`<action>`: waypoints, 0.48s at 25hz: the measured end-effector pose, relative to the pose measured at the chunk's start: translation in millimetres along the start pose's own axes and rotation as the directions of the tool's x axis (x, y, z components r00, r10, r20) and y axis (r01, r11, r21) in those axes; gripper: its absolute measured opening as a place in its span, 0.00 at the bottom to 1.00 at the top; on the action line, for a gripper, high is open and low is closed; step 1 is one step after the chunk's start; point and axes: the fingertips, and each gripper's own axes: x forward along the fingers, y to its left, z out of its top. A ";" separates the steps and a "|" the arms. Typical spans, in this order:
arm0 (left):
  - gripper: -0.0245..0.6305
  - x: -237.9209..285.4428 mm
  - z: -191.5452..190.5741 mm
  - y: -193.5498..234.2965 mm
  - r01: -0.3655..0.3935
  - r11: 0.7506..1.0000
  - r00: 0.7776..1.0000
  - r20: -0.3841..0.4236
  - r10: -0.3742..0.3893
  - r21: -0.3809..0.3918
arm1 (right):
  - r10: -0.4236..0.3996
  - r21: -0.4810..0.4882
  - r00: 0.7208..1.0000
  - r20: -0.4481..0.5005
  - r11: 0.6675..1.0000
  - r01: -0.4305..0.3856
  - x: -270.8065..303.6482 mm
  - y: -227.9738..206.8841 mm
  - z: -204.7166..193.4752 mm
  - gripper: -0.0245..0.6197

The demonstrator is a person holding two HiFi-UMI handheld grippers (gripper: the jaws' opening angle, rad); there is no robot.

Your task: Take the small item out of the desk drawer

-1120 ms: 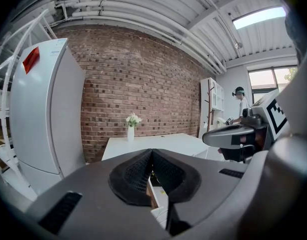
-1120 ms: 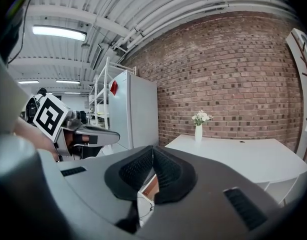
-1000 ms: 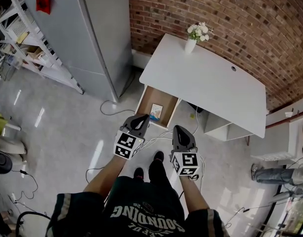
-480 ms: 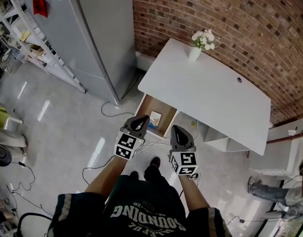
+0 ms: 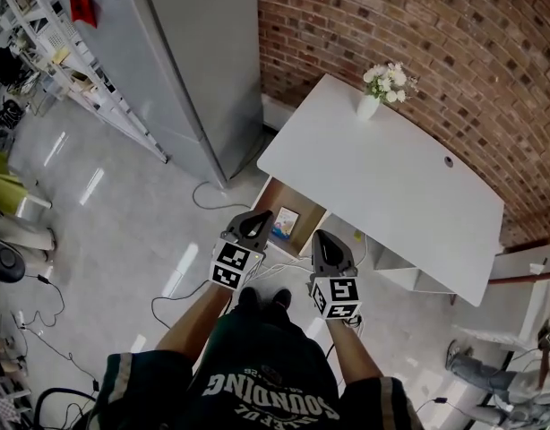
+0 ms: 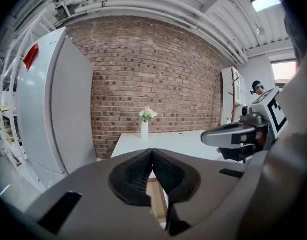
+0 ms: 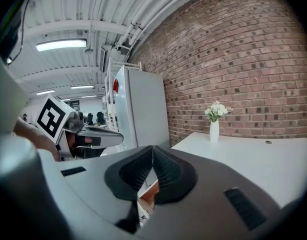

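Small item [image 5: 285, 223], lengthwise along open drawer [image 5: 271, 202]

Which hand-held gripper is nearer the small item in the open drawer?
Left. The left hand-held gripper hovers by the drawer's front edge, left of the small item; the right hand-held gripper is farther, beyond the drawer's right side.

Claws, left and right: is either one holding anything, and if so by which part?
Nothing is held. The left claw and the right claw are both shut and empty; the small item lies in the open drawer.
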 end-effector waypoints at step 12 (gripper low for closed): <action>0.06 18.3 1.9 14.7 0.019 1.000 1.000 -0.010 -0.019 -0.003 | -0.006 -0.007 1.000 -0.012 1.000 0.006 21.3 -5.1 4.6 0.08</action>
